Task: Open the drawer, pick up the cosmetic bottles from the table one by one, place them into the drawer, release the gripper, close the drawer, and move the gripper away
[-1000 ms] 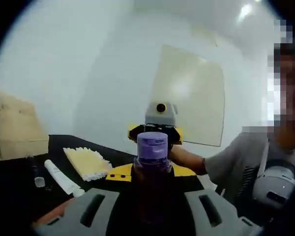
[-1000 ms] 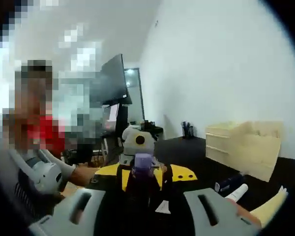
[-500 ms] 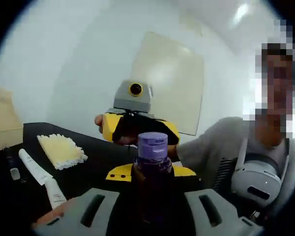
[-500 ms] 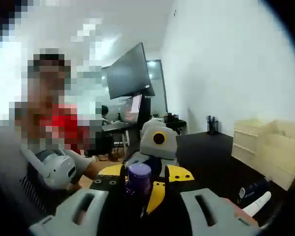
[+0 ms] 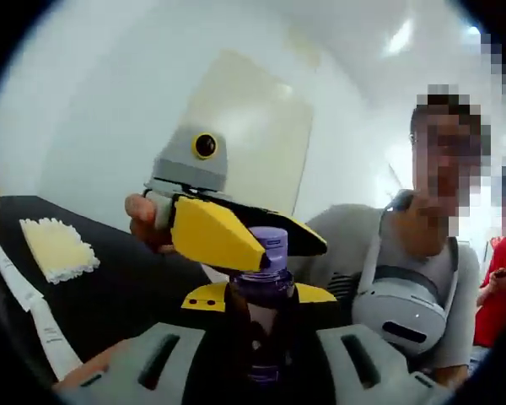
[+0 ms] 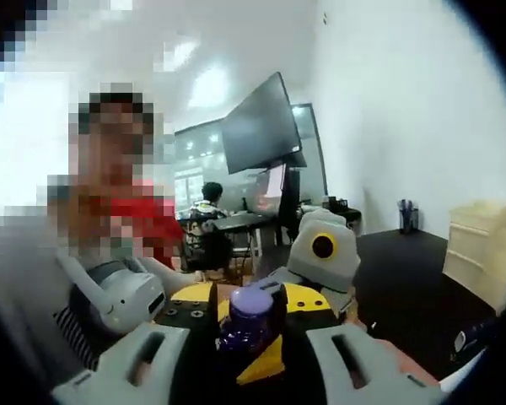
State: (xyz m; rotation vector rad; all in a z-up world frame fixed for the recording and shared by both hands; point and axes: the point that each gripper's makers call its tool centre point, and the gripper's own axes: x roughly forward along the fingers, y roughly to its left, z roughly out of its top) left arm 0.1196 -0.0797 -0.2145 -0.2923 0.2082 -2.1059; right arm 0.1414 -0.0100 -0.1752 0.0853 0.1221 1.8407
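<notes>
One purple-capped cosmetic bottle (image 5: 262, 278) in front of me, one white tube (image 5: 27, 304) lying on the dark surface (image 5: 118, 295), one pale yellow pad (image 5: 57, 249), one wall monitor (image 6: 261, 126), one pale drawer cabinet (image 6: 481, 253), two grippers, mine and the other (image 5: 228, 232).

No words or numbers could be read anywhere. The purple bottle (image 5: 262, 278) had no label that showed, and the far screen (image 6: 261, 126) was dark.

office | wall monitor (image 6: 264, 125) | desks, seated person (image 6: 207, 221)
</notes>
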